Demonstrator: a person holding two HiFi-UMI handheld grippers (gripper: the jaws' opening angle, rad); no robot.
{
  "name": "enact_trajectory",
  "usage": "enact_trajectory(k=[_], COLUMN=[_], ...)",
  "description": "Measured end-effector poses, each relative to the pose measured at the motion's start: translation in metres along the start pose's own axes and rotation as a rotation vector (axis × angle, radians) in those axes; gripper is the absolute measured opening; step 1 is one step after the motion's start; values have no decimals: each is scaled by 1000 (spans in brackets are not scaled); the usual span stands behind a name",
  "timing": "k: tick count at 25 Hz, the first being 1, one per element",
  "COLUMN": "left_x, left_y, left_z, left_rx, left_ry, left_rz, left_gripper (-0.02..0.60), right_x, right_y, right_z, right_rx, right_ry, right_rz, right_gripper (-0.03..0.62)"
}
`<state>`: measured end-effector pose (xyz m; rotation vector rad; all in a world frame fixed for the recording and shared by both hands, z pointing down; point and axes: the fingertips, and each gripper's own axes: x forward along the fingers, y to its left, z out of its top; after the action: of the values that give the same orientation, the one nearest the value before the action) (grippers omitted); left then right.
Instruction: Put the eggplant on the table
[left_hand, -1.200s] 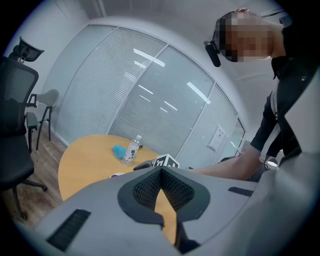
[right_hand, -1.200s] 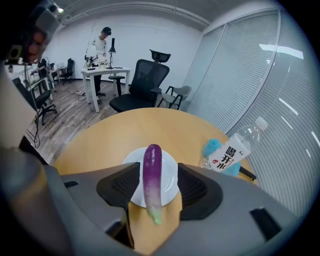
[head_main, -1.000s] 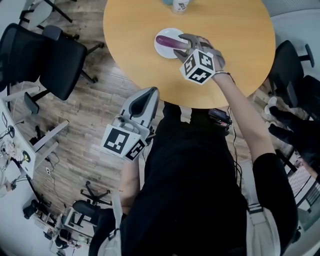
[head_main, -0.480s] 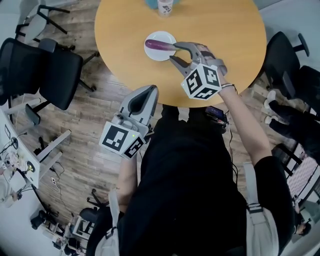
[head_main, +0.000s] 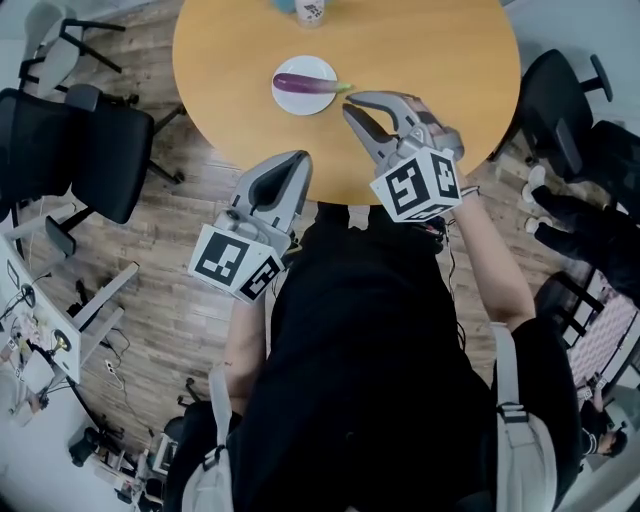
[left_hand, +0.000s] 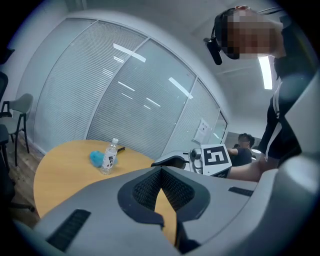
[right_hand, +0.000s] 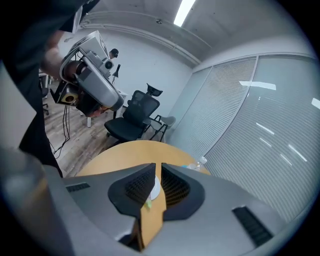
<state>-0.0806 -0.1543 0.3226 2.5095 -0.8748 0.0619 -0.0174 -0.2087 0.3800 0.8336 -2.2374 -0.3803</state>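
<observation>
The round wooden table (head_main: 440, 50) fills the upper part of the head view, with a black office chair (head_main: 75, 150) on the plank floor to its left. The left gripper (head_main: 295, 165) is held off the table's near edge, above the floor. Its jaws are fully closed with the tips meeting, and nothing is between them (left_hand: 161, 169). The right gripper (head_main: 349, 104) is over the table, on the side nearer the person. Its jaws have just been closing and now stand nearly together, with a narrow slit remaining between the ribbed pads (right_hand: 156, 166). Nothing is gripped; only the table and the plate show through the slit. A white plate (head_main: 310, 102) rests on the table, ahead of the right gripper's tips. The eggplant (head_main: 305, 84) lies across this plate, purple body to the left and green stem end pointing toward the right gripper. In the head view the tips appear just beside the stem, with no contact. A small water bottle (left_hand: 108, 157) stands upright near the table's far edge, just beside a blue object (left_hand: 96, 158).
</observation>
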Motion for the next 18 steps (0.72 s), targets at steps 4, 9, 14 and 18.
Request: enact_trajectory(k=[4,9,14,18], left_x=[5,4,11,17], left_y=[-3,-3,2,-6], left_z=[1,2,-14,-18], left_rx=[4,-3,-65,-45], left_ry=[2,3,1,10], left_rz=[-11,-31,-34,-30], left_gripper=[12,12,12,12], right_x=[-9,-17,-33,-54], right_y=[5,16,24,21], right_z=[-8,-14,-31,-39], right_rx=[54,153,277,321], right_ry=[8,22,31,7], right_rz=[-22,-12,64,108], right_gripper=[31,17,17,17])
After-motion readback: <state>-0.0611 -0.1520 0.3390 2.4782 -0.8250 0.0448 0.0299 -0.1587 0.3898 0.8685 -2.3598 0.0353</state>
